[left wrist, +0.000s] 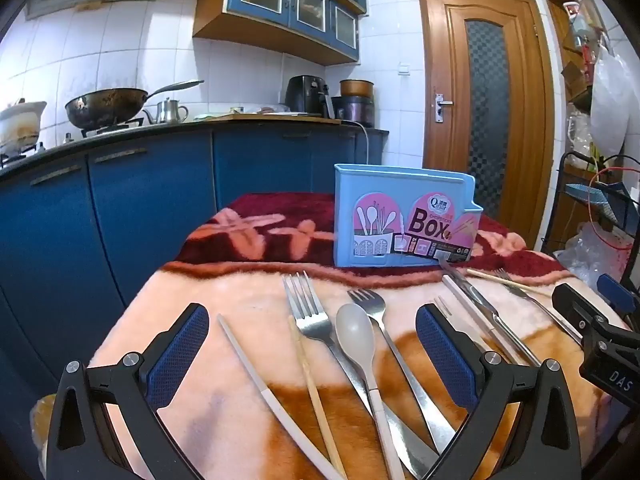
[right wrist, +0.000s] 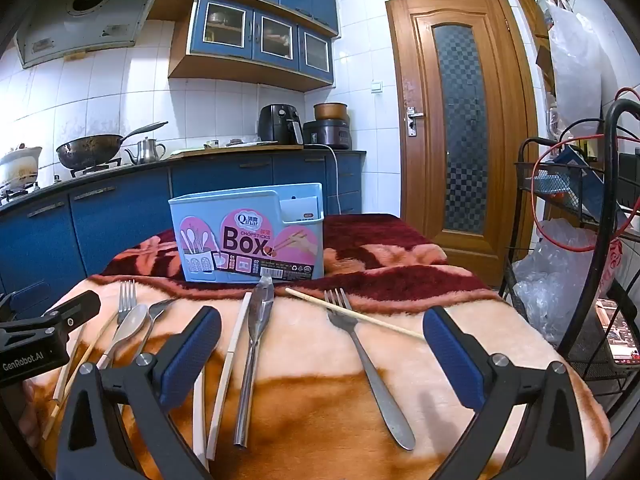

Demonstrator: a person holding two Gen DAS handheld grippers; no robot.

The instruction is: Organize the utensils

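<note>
White tiled walls [right wrist: 132,88] surround blue base cabinets [right wrist: 120,224] and glass-fronted wall cabinets [right wrist: 260,36]. A wooden door [right wrist: 460,120] with patterned glass stands at right, a range hood [right wrist: 84,12] at left.

Left gripper [left wrist: 312,354] hangs above the blanket [left wrist: 248,300], jaws wide apart, nothing held. Between them lie two forks [left wrist: 308,308], a pale spoon [left wrist: 356,338] and chopsticks [left wrist: 256,376]. Blue utensil box [left wrist: 404,224] stands upright beyond

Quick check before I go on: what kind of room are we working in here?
A home kitchen, by the look of it: a wok on a gas stove, a range hood above it, and an air fryer on the counter with blue cabinets.
</note>
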